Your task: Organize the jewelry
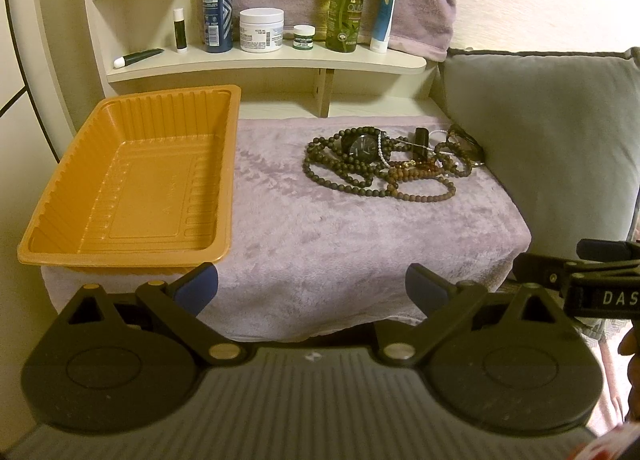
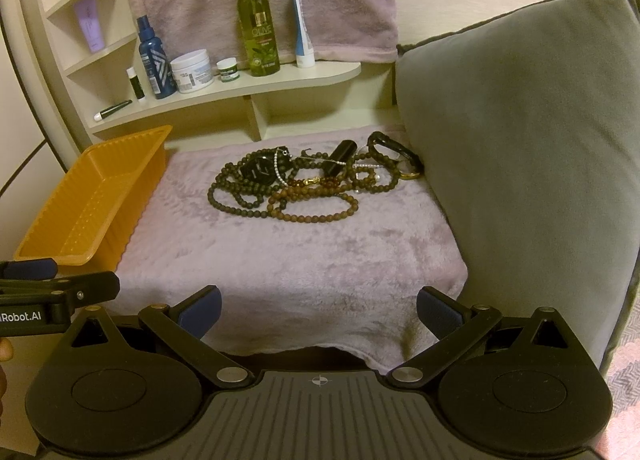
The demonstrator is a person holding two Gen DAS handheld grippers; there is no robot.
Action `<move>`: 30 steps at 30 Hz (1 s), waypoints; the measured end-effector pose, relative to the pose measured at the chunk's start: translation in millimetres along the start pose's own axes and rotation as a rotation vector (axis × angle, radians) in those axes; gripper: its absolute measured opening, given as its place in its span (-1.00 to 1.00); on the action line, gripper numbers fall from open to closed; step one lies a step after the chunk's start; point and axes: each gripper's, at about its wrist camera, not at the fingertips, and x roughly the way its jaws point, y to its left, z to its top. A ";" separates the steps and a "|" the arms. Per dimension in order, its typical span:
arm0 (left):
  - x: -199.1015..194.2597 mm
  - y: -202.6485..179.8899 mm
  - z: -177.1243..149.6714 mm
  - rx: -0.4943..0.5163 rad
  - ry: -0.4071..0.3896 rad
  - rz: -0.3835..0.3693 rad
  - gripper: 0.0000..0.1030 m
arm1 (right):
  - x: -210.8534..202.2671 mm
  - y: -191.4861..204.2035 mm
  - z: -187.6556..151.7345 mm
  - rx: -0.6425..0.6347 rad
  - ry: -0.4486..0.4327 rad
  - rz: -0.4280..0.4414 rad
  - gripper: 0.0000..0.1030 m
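A tangle of jewelry (image 1: 384, 162) (image 2: 308, 180) lies at the back right of a mauve towel (image 1: 320, 228) (image 2: 304, 252): dark and brown bead strands, a black watch (image 1: 362, 144) (image 2: 260, 170), a small black tube (image 2: 340, 158), a pearl chain and bangles. An empty orange plastic tray (image 1: 132, 180) (image 2: 92, 200) sits on the towel's left side. My left gripper (image 1: 312, 288) is open, hovering at the towel's front edge, nothing between its blue pads. My right gripper (image 2: 320, 310) is open too, at the front edge, well short of the jewelry.
A grey cushion (image 1: 552, 132) (image 2: 528, 164) borders the towel on the right. Behind, a low shelf (image 1: 264, 60) (image 2: 240, 88) carries bottles, jars and tubes. A hand shows at the frame edge (image 1: 632, 344).
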 end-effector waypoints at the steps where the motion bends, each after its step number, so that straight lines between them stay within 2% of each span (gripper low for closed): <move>1: 0.1 0.1 0.1 0.000 0.000 -0.001 0.93 | 0.1 -0.1 0.0 0.000 0.000 -0.001 1.00; 30: -1.8 -4.1 1.9 0.003 0.000 -0.002 0.93 | 0.6 -0.4 1.2 0.002 -0.001 -0.001 1.00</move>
